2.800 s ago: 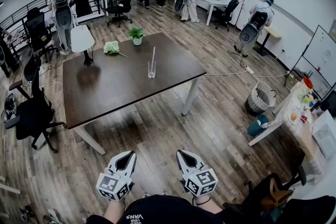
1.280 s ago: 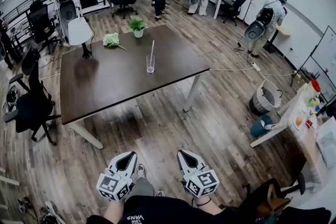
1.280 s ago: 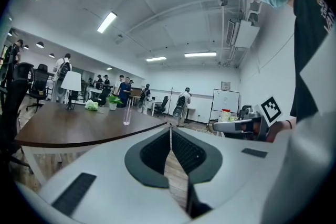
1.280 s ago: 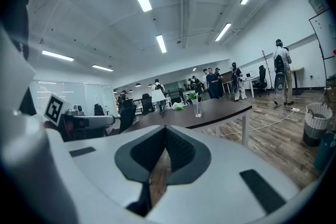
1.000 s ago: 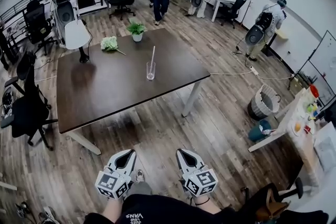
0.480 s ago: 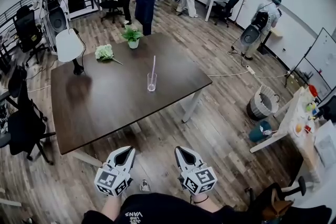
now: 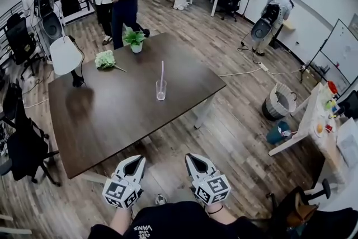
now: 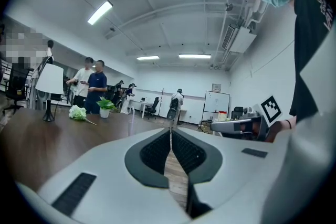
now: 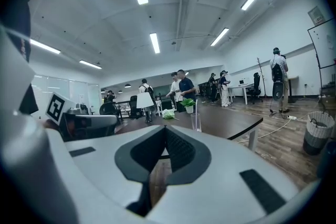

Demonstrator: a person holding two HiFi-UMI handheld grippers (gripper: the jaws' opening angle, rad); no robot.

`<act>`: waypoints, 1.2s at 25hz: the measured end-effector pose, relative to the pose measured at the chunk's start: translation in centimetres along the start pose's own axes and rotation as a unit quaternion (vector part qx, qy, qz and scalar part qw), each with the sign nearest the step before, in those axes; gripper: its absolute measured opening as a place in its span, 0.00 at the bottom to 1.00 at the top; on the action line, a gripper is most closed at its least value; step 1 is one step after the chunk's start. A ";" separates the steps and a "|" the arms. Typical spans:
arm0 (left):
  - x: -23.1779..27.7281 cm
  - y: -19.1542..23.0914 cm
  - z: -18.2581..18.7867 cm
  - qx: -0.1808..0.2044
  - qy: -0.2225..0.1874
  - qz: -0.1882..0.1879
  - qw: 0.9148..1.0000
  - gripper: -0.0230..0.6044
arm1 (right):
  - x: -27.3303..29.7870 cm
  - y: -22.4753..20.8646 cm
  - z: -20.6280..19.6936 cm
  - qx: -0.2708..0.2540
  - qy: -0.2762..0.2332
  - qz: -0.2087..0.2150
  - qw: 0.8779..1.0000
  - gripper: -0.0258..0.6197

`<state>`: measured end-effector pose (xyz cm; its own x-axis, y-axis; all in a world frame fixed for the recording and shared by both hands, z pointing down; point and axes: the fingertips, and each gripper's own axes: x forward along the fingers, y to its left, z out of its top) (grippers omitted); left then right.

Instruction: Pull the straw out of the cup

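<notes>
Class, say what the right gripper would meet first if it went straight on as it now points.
Probably the table's near edge; the cup stands farther on, slightly right of that line. Depth is unclear.

The right gripper (image 9: 165,128) has its fingers (image 9: 186,153) together, empty, facing the straw (image 9: 197,109) standing in the cup (image 9: 196,122) on the table (image 9: 220,120).

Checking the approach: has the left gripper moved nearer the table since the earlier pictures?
Yes: the left gripper has come forward to the near edge of the table, which earlier lay well ahead.
</notes>
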<state>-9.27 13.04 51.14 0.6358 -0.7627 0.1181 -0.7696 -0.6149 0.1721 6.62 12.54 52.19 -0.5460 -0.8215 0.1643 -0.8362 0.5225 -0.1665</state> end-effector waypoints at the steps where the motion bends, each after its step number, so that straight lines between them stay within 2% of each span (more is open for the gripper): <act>1: 0.2 0.2 0.0 -0.002 0.001 -0.002 1.000 0.07 | 0.4 0.0 0.0 0.000 0.002 0.000 1.000 0.07; 10: 3.6 3.4 0.0 -0.007 0.003 0.008 1.000 0.07 | 4.5 -2.6 -0.1 0.009 0.010 0.006 1.000 0.07; 18: 9.0 7.9 2.2 -0.004 0.001 0.033 0.999 0.07 | 10.8 -6.6 2.3 0.012 0.009 0.026 1.000 0.07; 30: 17.5 11.1 4.8 0.005 -0.012 0.071 0.997 0.07 | 18.1 -13.9 5.3 -0.003 0.009 0.069 0.998 0.07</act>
<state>-6.99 -8.10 50.38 0.5185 -0.8470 0.1171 -0.8526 -0.5018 0.1458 8.64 -10.78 52.29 -0.6575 -0.7368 0.1577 -0.7526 0.6324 -0.1832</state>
